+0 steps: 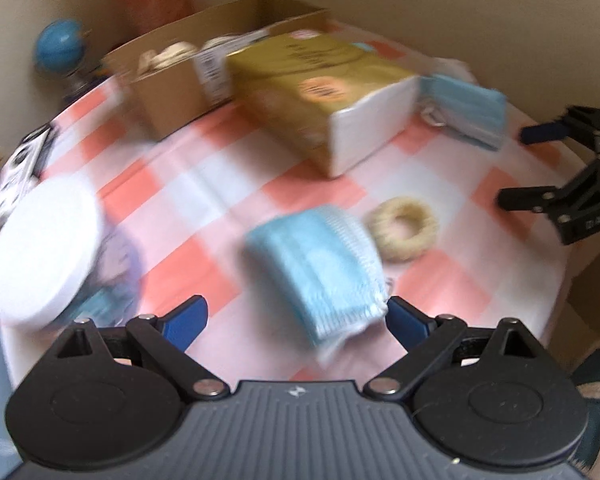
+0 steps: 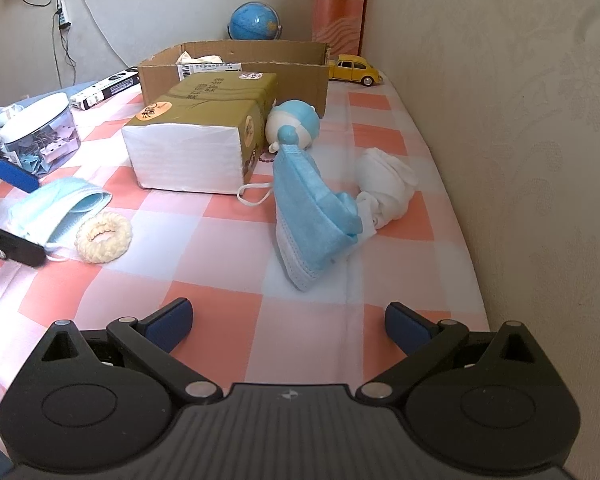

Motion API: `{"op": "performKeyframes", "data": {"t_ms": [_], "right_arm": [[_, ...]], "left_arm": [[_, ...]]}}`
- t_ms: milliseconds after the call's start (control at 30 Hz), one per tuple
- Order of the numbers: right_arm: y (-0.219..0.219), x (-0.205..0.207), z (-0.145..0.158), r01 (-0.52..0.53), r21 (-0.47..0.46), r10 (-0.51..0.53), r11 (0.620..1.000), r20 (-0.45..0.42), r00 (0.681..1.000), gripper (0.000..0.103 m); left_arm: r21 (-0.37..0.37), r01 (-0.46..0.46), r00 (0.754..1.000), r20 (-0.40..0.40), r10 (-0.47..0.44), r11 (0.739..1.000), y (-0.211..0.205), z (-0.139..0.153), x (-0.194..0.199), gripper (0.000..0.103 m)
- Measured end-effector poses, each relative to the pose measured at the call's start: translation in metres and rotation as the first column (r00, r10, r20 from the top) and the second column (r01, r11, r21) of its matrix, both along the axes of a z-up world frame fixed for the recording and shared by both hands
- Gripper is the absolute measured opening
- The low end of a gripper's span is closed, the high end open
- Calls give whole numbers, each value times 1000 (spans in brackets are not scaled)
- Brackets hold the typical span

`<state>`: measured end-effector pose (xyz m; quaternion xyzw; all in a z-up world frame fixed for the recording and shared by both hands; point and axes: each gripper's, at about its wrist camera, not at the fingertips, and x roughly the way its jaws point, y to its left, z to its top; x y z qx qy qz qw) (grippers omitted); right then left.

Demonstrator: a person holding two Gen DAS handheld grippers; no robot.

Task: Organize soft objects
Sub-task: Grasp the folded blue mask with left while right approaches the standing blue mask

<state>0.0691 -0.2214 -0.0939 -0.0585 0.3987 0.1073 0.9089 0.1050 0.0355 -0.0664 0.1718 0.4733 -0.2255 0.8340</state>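
A folded blue face mask (image 1: pixel 320 268) lies on the checked cloth just ahead of my open, empty left gripper (image 1: pixel 296 320); it also shows in the right wrist view (image 2: pixel 60 208). A cream braided ring (image 1: pixel 402 232) lies beside it and shows in the right wrist view (image 2: pixel 104 236). A second stack of blue masks (image 2: pixel 312 216) lies ahead of my open, empty right gripper (image 2: pixel 288 324), next to rolled white socks (image 2: pixel 384 184). That stack shows far right in the left wrist view (image 1: pixel 464 108). The right gripper (image 1: pixel 540 168) appears at that view's right edge. The left wrist view is blurred.
A gold tissue pack (image 2: pixel 204 136) lies mid-table before an open cardboard box (image 2: pixel 236 68) holding soft items. A clear tub with a white lid (image 2: pixel 40 132), a blue-white toy figure (image 2: pixel 294 122), a globe (image 2: pixel 254 20) and a yellow toy car (image 2: pixel 354 70) stand around. A wall (image 2: pixel 520 160) runs along the right.
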Motion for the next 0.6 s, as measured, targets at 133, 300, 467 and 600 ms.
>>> {"op": "performKeyframes", "data": {"t_ms": [133, 300, 467, 600], "right_arm": [[1, 0, 0, -2, 0, 2, 1000, 1, 1000, 103], [1, 0, 0, -2, -1, 2, 1000, -1, 1000, 103], [1, 0, 0, -6, -1, 6, 1000, 1, 1000, 103], [1, 1, 0, -11, -1, 11, 1000, 1, 1000, 103]], "left_arm": [[-34, -38, 999, 2, 38, 999, 8, 6, -7, 95], [-76, -48, 998, 35, 51, 996, -7, 6, -7, 95], [-67, -95, 992, 80, 100, 993, -16, 1, 0, 72], [-80, -145, 987, 57, 149, 986, -16, -3, 5, 65]]}}
